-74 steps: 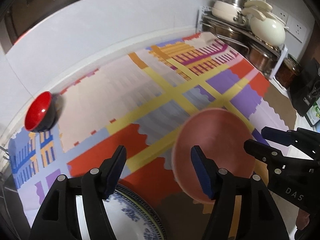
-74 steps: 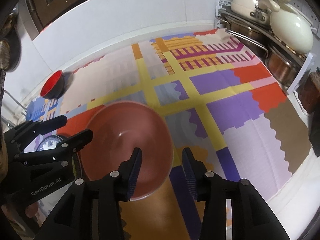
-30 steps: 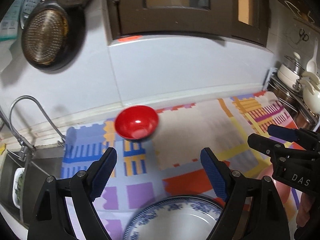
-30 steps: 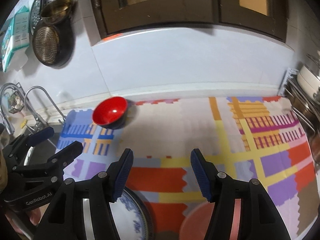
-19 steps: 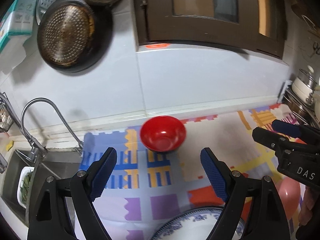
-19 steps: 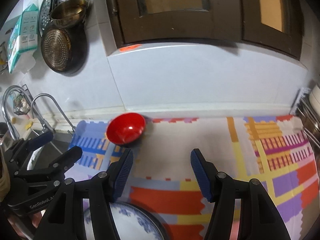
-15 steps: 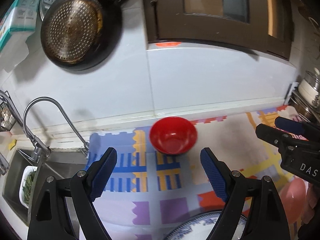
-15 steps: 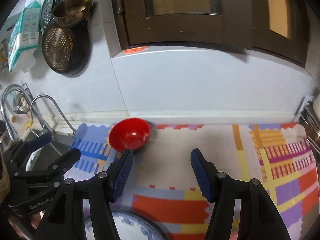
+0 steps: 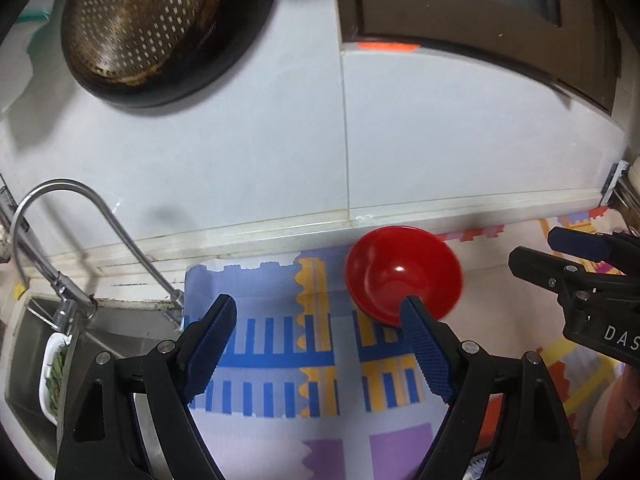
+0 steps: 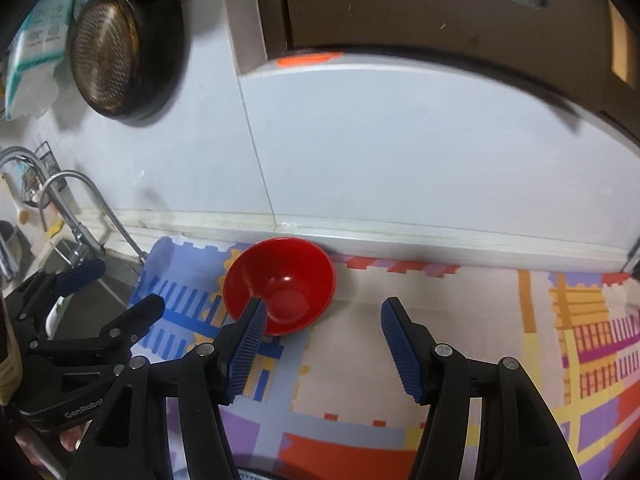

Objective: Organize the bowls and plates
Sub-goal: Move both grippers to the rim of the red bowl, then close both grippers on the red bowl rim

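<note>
A red bowl (image 9: pixel 404 274) stands upright on the patterned mat (image 9: pixel 280 364) close to the white back wall. My left gripper (image 9: pixel 316 312) is open and empty. Its right fingertip (image 9: pixel 412 316) overlaps the bowl's near rim in the picture, and contact cannot be told. My right gripper (image 10: pixel 323 312) is open and empty too, and its left fingertip (image 10: pixel 252 316) lies over the near rim of the red bowl (image 10: pixel 280 288). Each gripper shows in the other's view: the right gripper (image 9: pixel 576 256) and the left gripper (image 10: pixel 120 286). A pink bowl's edge (image 9: pixel 612 412) peeks in low at the right.
A curved tap (image 9: pixel 80 240) rises over a steel sink (image 9: pixel 28 344) on the left. A white dish of greens (image 9: pixel 54 368) lies in the sink. A perforated pan (image 9: pixel 160 20) hangs on the wall above. A dark cabinet door (image 10: pixel 400 8) overhangs the counter.
Both grippers have moved toward the back wall and the red bowl, which now looks larger and nearer. The blue-and-white plate has slipped out of the bottom of both views.
</note>
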{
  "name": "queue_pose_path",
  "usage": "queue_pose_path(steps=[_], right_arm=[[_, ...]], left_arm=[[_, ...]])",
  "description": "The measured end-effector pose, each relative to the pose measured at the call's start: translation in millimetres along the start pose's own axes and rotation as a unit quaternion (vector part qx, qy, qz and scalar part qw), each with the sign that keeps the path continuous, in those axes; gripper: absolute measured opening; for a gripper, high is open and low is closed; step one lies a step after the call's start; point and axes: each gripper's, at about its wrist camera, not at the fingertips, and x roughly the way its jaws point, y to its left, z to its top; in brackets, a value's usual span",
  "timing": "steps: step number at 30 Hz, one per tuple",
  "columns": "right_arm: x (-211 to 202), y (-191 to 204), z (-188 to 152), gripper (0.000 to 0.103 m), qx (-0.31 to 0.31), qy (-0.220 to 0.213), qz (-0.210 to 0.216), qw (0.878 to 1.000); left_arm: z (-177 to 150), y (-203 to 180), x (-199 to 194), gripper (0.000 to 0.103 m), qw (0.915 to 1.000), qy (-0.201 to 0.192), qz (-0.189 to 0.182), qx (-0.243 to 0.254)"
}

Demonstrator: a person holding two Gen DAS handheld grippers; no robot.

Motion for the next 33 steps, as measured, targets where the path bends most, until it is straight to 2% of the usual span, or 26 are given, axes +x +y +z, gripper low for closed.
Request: queue_pose_path(steps=[9,17,21,29,33], right_arm=[[58.8,0.1,5.3,0.061,0.004,0.048,0.005,0.999],[94.5,-7.9,6.1,0.06,0.029,0.089,0.018,0.995],[106.9,-11.9,6.0,0.052,0.038,0.105,0.021,0.994],[123.2,-12.9,3.8,0.039,0.044,0.128,0.026,0.99],[127.9,-11.4,2.3,0.03,0.043,0.138,0.03,0.989]], left_arm=[[4.0,6.7,52.4,0.081,0.9996,0.025,-0.012,0.007],[4.2,2.3,86.4,0.075,0.9985,0.044,-0.029,0.012],[5.1,-2.2,100.7,0.07,0.9978,0.054,-0.033,0.016],[5.5,-9.2,129.5,0.052,0.9938,0.093,-0.06,0.012],[5.2,-10.9,138.0,0.037,0.9919,0.107,-0.068,0.009]])
